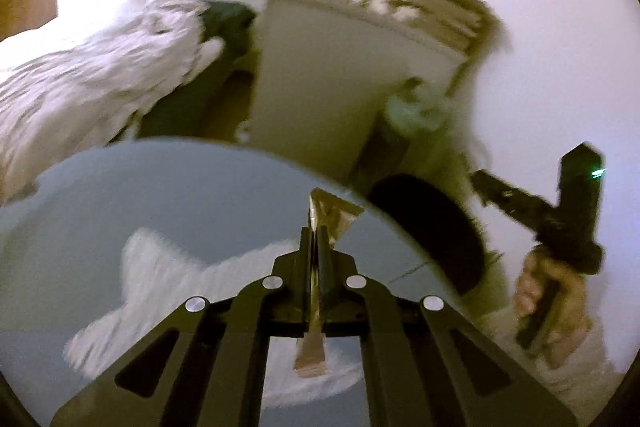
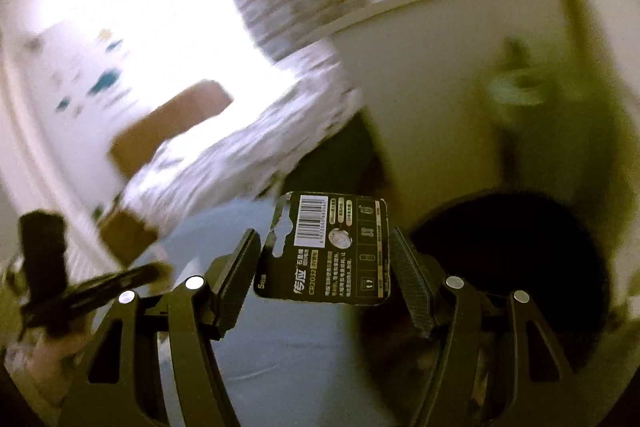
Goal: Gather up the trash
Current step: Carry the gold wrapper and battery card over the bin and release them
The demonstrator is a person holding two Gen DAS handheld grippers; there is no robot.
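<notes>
Wrapper (image 1: 334,217), golden-brown, creased; pinched between the closed fingers of the left gripper (image 1: 316,239), its crumpled end jutting past the fingertips, a strip trailing back between the arms; held above the glass table (image 1: 180,187). Battery card (image 2: 328,247), black, barcode and CR2032 print; sits between the spread fingers of the right gripper (image 2: 326,255), its right edge against the right pad, the left pad apart from it; above the same table. Black bin (image 1: 432,227) just beside the table's rim. White cabinet (image 1: 328,75) beyond the table; bedding (image 1: 88,83) to its left, blurred.
</notes>
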